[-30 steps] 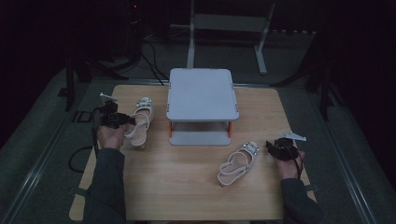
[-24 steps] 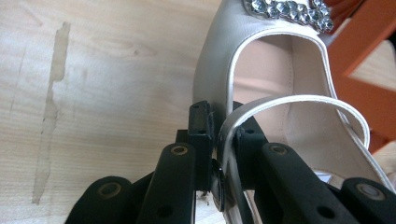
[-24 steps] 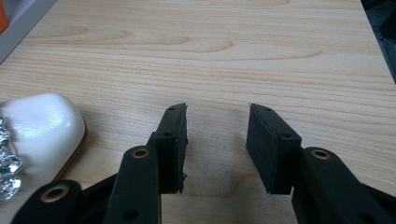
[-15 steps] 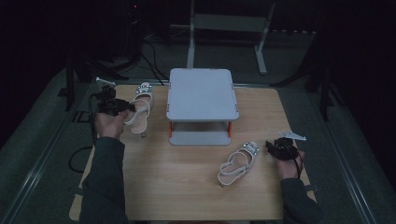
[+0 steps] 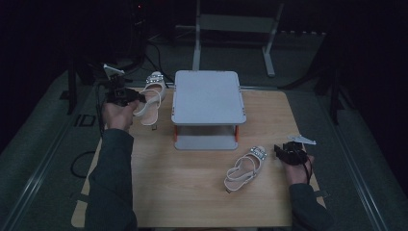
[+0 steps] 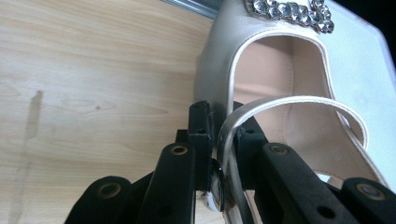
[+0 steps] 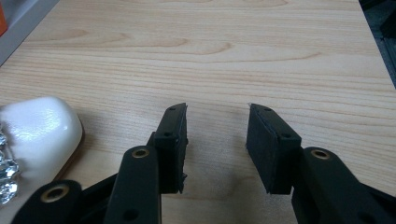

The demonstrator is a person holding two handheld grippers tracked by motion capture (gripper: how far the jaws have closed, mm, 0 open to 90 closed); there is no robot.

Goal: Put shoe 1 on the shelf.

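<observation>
High view: the left gripper [image 5: 126, 96] holds a sandal [image 5: 150, 98] by its strap above the table's [image 5: 192, 192] far left corner, beside the grey stand [image 5: 208, 98]. The second sandal [image 5: 245, 168] lies flat on the table in front of the stand, just beside the right gripper [image 5: 284, 151].

Left gripper view: the jaws are clamped on the sandal's thin strap [image 6: 261, 105]; the rhinestone band [image 6: 289, 11] sits at the top.

Right gripper view: the jaws stand partly open with nothing between them, low over the wood. The second sandal's toe [image 7: 39, 128] lies to their left, apart from them.
</observation>
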